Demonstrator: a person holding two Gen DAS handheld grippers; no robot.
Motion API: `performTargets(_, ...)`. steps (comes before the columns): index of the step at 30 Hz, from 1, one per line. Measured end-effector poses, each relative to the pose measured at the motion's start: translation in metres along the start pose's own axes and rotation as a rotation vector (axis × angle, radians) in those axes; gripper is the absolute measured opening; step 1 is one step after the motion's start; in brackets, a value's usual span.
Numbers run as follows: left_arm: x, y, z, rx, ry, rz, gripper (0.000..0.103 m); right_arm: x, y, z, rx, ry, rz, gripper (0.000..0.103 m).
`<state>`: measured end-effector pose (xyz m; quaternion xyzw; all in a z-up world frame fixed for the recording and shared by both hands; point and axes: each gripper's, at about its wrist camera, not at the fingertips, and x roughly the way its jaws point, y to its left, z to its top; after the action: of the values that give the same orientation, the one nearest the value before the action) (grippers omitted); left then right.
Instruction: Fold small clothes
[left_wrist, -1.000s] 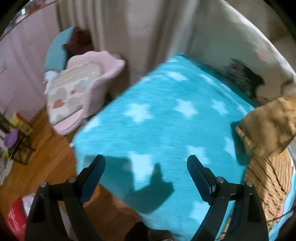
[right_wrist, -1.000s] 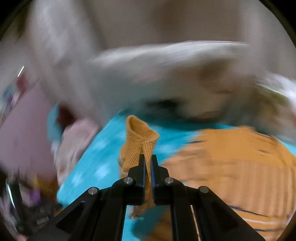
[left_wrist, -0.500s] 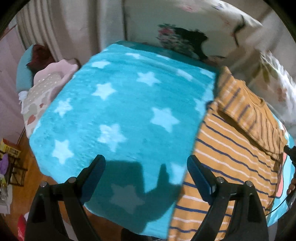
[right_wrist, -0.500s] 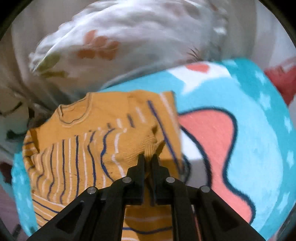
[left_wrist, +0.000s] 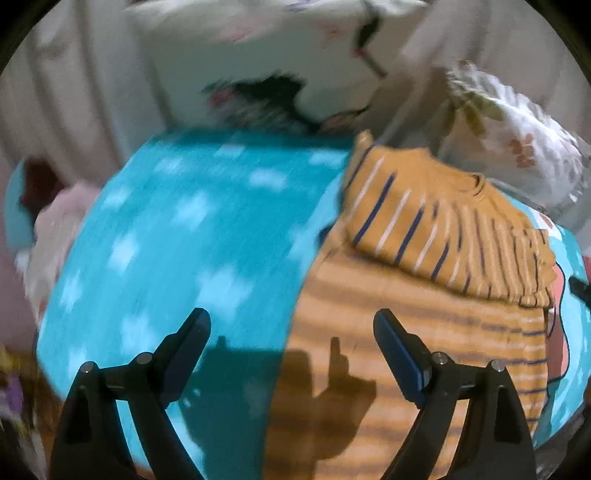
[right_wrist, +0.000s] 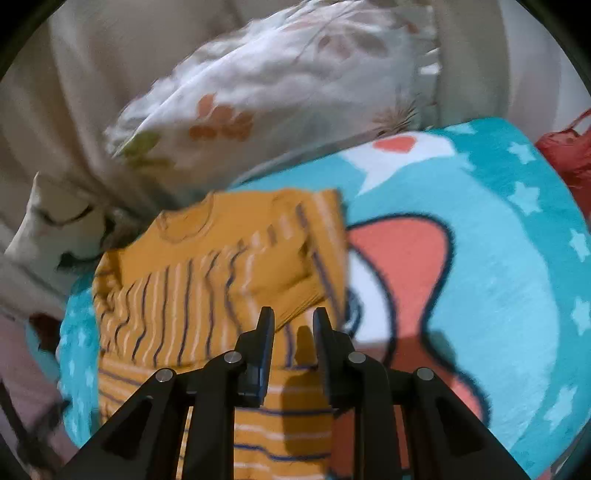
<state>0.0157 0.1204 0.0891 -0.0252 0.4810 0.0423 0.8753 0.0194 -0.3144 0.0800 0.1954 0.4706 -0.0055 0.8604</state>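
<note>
An orange sweater with navy and white stripes (left_wrist: 424, 288) lies flat on a turquoise star blanket (left_wrist: 184, 236), one sleeve folded across its chest. My left gripper (left_wrist: 291, 332) is wide open and empty above the sweater's lower left edge. In the right wrist view the sweater (right_wrist: 207, 288) lies ahead, its folded sleeve cuff just in front of my right gripper (right_wrist: 293, 317), whose jaws stand a little apart with nothing between them.
A white floral pillow (right_wrist: 280, 96) and beige curtains lie behind the blanket. The blanket shows a coral and white cartoon print (right_wrist: 402, 258) to the right of the sweater. A red item (right_wrist: 569, 155) sits at the far right edge. A pink chair (left_wrist: 55, 221) stands left.
My right gripper carried the sleeve across the sweater, laid it down, opened and let go. My left gripper swung right over the sweater, staying open.
</note>
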Motion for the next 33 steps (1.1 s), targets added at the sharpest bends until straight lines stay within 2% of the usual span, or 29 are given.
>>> performTargets(4,0.038,-0.016,0.048,0.057,0.003,-0.034,0.089,0.008,0.021,-0.016,-0.051,0.025,0.022,0.023)
performTargets(7,0.066,-0.023,0.067,0.103,0.013,-0.053,0.087,0.011,0.042,-0.018,-0.093,0.025,0.039,0.024)
performTargets(9,0.081,-0.023,0.072,0.122,0.026,-0.066,0.072,0.014,0.063,-0.01,-0.124,0.029,0.056,0.024)
performTargets(11,0.098,-0.02,0.073,0.13,0.068,-0.101,0.04,0.022,0.087,-0.001,-0.164,0.04,0.08,0.027)
performTargets(13,0.116,-0.016,0.069,0.139,0.118,-0.116,0.02,0.035,0.115,0.008,-0.208,0.053,0.105,0.029)
performTargets(18,0.132,0.005,0.066,0.084,0.151,-0.127,0.014,0.101,0.207,0.036,-0.287,0.151,0.233,0.032)
performTargets(20,0.134,0.013,0.065,0.055,0.149,-0.154,0.014,0.128,0.236,0.041,-0.32,0.185,0.258,0.041)
performTargets(21,0.134,0.014,0.065,0.055,0.148,-0.158,0.014,0.145,0.253,0.044,-0.335,0.214,0.275,0.043)
performTargets(24,0.135,0.013,0.065,0.051,0.14,-0.162,0.014,0.189,0.29,0.05,-0.378,0.259,0.263,0.044)
performTargets(28,0.134,0.01,0.063,0.063,0.123,-0.161,0.014,0.233,0.311,0.048,-0.395,0.35,0.268,0.045)
performTargets(30,0.134,0.009,0.061,0.062,0.116,-0.163,0.014,0.24,0.316,0.043,-0.417,0.351,0.262,0.036)
performTargets(31,0.134,0.008,0.06,0.059,0.114,-0.166,0.014,0.24,0.318,0.043,-0.422,0.35,0.268,0.012)
performTargets(32,0.136,0.006,0.061,0.06,0.112,-0.165,0.015,0.242,0.319,0.044,-0.402,0.385,0.315,0.004)
performTargets(33,0.136,0.005,0.061,0.064,0.108,-0.164,0.015,0.243,0.321,0.045,-0.391,0.398,0.334,0.004)
